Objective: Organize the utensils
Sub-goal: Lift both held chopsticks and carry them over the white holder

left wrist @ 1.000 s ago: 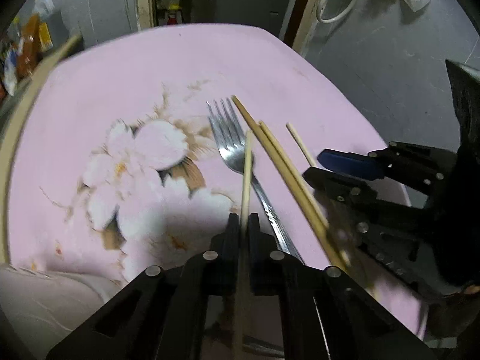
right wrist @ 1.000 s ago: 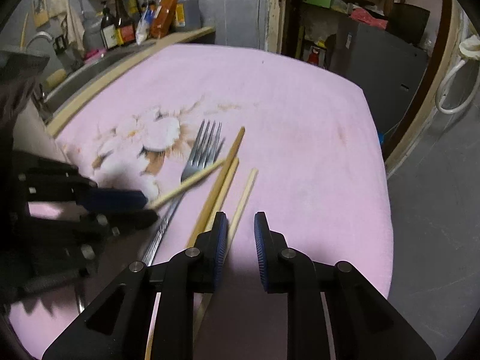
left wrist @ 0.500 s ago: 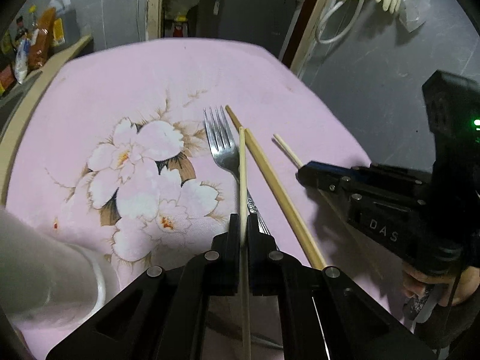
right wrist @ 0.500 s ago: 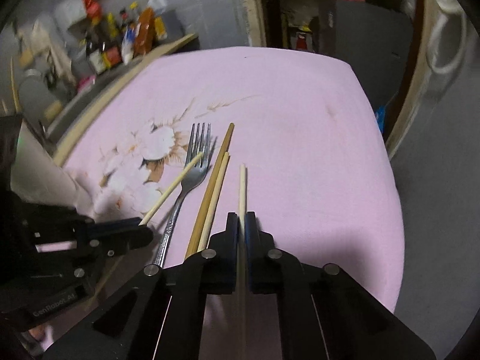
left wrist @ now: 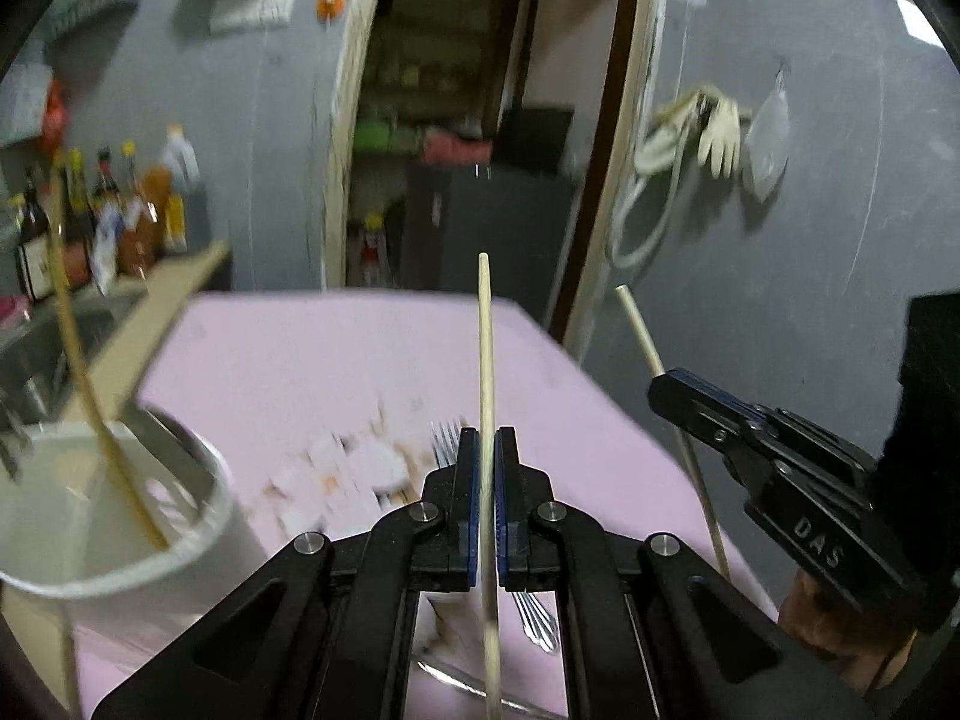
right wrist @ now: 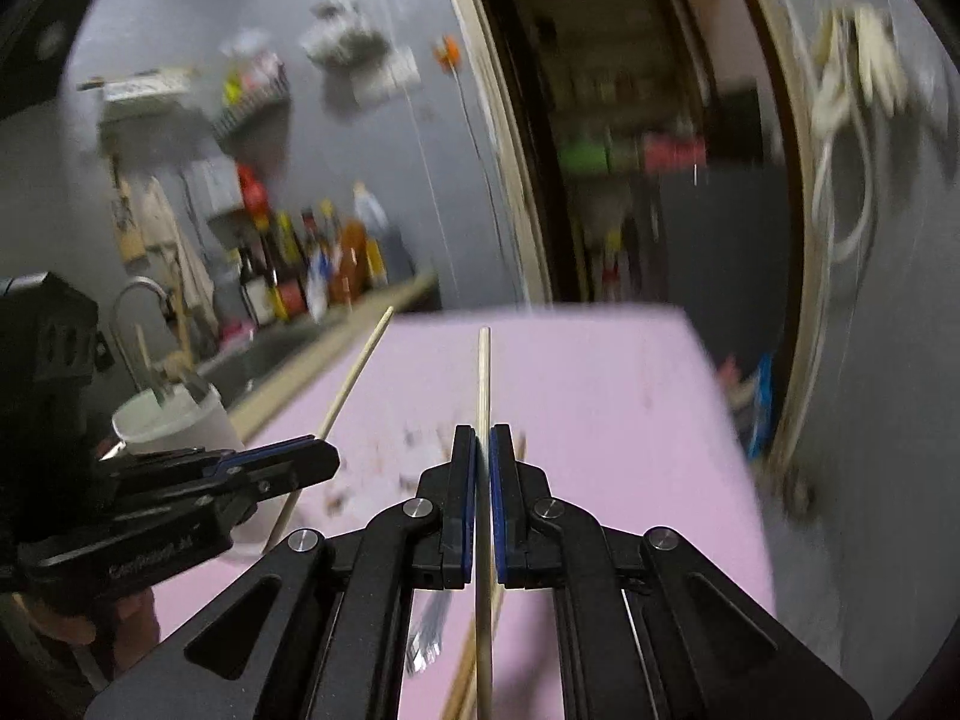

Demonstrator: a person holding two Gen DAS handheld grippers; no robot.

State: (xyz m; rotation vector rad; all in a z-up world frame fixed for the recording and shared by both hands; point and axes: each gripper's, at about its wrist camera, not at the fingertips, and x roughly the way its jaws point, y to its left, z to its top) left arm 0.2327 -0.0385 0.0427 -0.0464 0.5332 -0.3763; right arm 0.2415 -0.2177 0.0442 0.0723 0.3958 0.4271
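My left gripper [left wrist: 487, 438] is shut on a pale wooden chopstick [left wrist: 485, 330], held in the air above the pink flowered cloth [left wrist: 312, 372]. My right gripper [right wrist: 483, 435] is shut on a second chopstick [right wrist: 483, 372], also off the cloth. Each gripper shows in the other's view: the right gripper [left wrist: 666, 384] at the right, the left gripper [right wrist: 324, 456] at the left. A white cup [left wrist: 108, 510] stands at the left with one chopstick [left wrist: 90, 372] leaning in it. A metal fork [left wrist: 447, 438] lies on the cloth under the left gripper.
Left of the cloth runs a wooden counter edge [left wrist: 156, 324] with sauce bottles [left wrist: 120, 222] and a sink with a tap [right wrist: 135, 294]. Behind the table's far edge is a doorway [left wrist: 456, 180]. Further chopsticks [right wrist: 462, 678] lie blurred on the cloth.
The right gripper shut on a chopstick lying on the cloth. Both grippers then rose and tilted upward with their chopsticks, and the white cup came into view at the left.
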